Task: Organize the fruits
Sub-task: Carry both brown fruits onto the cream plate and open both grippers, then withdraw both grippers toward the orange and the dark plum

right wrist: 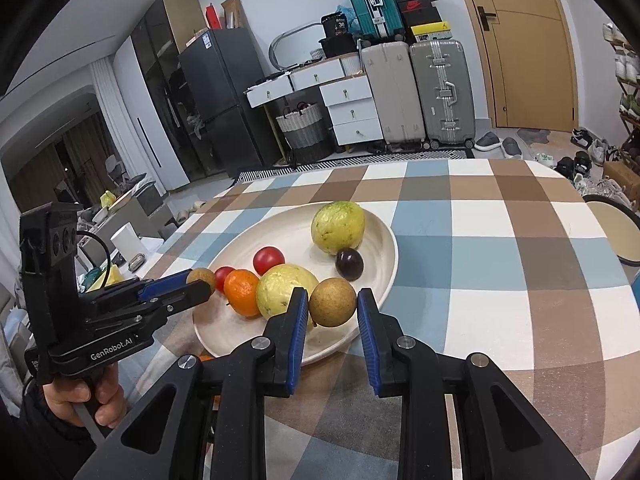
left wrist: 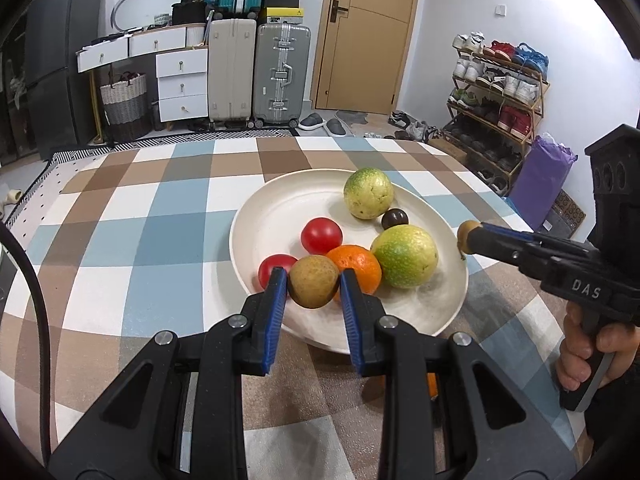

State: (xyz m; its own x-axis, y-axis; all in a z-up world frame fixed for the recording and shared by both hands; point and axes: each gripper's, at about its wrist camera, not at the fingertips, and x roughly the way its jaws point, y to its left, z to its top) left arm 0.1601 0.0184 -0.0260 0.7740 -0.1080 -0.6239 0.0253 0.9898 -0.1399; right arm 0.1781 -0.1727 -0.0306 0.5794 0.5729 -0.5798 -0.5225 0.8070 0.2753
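Holding: plate (left wrist: 256, 216) with six fruits | left tool (left wrist: 314, 280) clamps longan (left wrist: 314, 282) | right tool (right wrist: 333, 302) clamps second longan (right wrist: 333, 302)

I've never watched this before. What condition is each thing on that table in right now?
Left gripper: shut on a brown fruit.
Right gripper: shut on another brown fruit.
Plate: holds two green fruits, two tomatoes, an orange, a dark fruit.
Door: closed.

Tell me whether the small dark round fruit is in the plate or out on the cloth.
In the plate. The dark fruit rests on the white plate inside its rim, beside the far green fruit.
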